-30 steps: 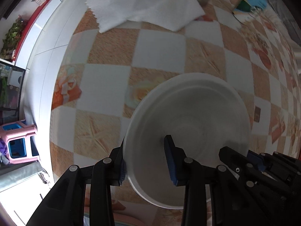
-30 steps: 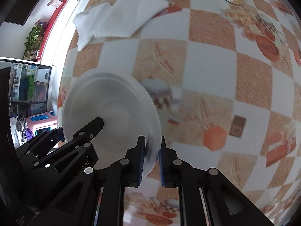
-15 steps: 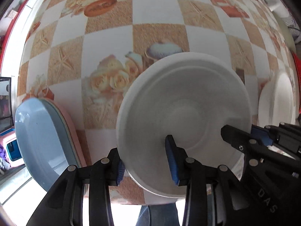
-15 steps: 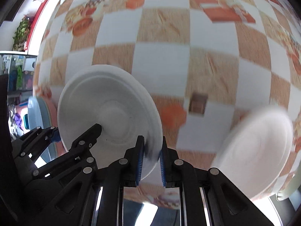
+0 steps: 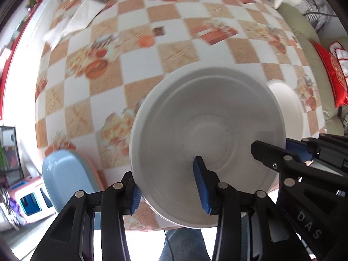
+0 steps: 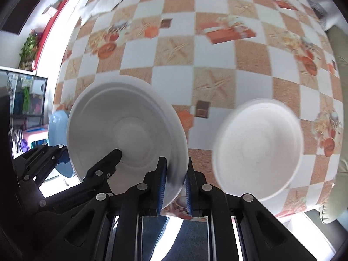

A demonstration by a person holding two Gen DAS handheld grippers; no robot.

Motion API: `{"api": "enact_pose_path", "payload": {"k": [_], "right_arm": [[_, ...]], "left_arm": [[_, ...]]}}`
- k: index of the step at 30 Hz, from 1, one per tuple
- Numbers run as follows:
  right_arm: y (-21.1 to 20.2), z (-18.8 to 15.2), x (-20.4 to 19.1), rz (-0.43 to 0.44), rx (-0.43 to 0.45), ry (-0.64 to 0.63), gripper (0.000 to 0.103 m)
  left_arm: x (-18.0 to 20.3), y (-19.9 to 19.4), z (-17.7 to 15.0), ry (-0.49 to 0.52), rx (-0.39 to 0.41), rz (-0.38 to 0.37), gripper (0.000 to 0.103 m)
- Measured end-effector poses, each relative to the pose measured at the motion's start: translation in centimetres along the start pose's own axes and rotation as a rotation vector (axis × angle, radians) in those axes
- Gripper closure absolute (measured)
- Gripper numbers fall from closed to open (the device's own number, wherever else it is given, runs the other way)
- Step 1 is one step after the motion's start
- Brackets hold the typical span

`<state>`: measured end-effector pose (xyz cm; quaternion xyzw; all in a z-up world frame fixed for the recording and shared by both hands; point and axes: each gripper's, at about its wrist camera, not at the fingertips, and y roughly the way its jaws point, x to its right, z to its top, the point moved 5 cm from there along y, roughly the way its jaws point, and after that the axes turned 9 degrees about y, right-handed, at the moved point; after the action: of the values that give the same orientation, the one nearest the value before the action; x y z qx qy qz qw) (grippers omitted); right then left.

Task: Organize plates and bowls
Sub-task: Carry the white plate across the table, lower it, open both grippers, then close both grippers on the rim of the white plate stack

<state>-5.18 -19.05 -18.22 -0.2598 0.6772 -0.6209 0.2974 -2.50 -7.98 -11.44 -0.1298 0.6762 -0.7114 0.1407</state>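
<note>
A white bowl is held in the air over the near edge of the checkered table by both grippers. My left gripper clamps the bowl's left rim between its blue pads. My right gripper is shut on the bowl's right rim. A second white bowl rests on the table at the right, and part of it shows behind the held bowl in the left wrist view. A blue plate on a pink one sits at the table's near left edge.
A white cloth lies at the far left of the table. A pink and blue stool stands on the floor at the left. A sofa with a red cushion is at the right.
Both grippers have carried the white bowl back toward the near table edge and rightward. The second white bowl has come fully into the right wrist view.
</note>
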Motion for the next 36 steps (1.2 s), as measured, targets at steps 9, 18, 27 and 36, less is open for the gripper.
{"api": "enact_pose_path", "payload": {"k": [9,18,27,36], "right_arm": [[-3.1,-0.9,7.3,-0.037,0.059,0.217,0.086],[-2.4,-0.1,13.9,-0.082,0.054,0.342,0.085],[-1.9,0.6,15.3,-0.110,0.058,0.310,0.010],[-1.4,0.2,16.4,-0.113,0.026,0.310,0.010]], "left_arm": [[10.7,-0.8,6.2,0.259,0.015,-0.044,0.057],[14.6,1.8,8.1,0.304,-0.030,-0.078,0.045],[11.0,1.6,6.5,0.134,-0.058,-0.073,0.021],[10.5,3.0,5.4,0.034,-0.128,-0.092,0.021]]}}
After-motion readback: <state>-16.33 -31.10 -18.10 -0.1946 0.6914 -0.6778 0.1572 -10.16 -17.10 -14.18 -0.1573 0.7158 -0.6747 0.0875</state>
